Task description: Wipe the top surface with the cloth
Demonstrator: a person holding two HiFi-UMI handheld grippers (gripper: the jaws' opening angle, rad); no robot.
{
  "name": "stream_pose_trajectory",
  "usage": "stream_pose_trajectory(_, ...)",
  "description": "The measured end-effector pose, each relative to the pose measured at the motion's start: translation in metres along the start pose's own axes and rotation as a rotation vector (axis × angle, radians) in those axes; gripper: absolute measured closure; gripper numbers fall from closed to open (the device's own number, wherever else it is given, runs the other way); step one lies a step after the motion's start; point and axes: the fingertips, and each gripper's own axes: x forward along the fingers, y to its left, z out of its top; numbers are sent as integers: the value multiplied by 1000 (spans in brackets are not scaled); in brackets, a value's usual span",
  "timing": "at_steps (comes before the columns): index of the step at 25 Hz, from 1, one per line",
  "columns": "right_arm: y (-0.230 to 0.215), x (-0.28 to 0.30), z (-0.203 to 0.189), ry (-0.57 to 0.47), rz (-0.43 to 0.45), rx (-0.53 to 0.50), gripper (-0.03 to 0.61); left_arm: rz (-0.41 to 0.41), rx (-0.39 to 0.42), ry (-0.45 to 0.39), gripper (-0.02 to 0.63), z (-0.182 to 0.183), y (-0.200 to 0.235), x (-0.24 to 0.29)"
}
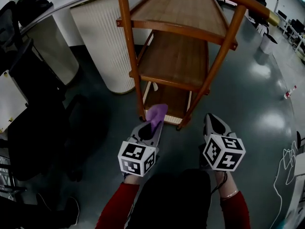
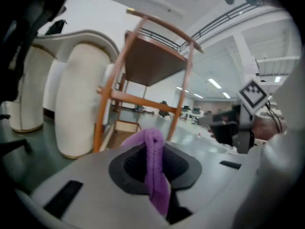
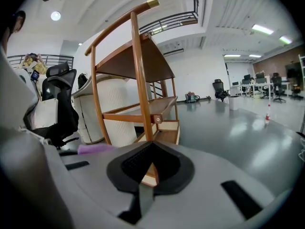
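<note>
Head view: high, steeply down on shelf (image 1: 177, 13); left gripper (image 1: 153, 125) and right gripper (image 1: 210, 119) close at bottom edge. Gripper views: low, close behind own jaws, facing shelf, tilted up. All three share shelf and cloth (image 1: 157, 112).

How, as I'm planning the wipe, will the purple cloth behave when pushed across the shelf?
Likely floppy: the purple cloth droops, folded, from the shut left tool. Probably light: that pinch alone holds it. Pushed over the top shelf, it may bunch.
</note>
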Motion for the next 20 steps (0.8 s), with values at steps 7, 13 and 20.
stream_pose_trajectory(7,-33,-7,-13,21,-77,14,574,-242,49,163,560,-95,-88,80)
stream_pose_trajectory(13,-32,13,-28,61,-63,8,574,-89,59,209,560,-122,-26,120)
stream_pose_trajectory(20,32,64,-68,164,97,-75,574,150,17,217,560,-113,83,96)
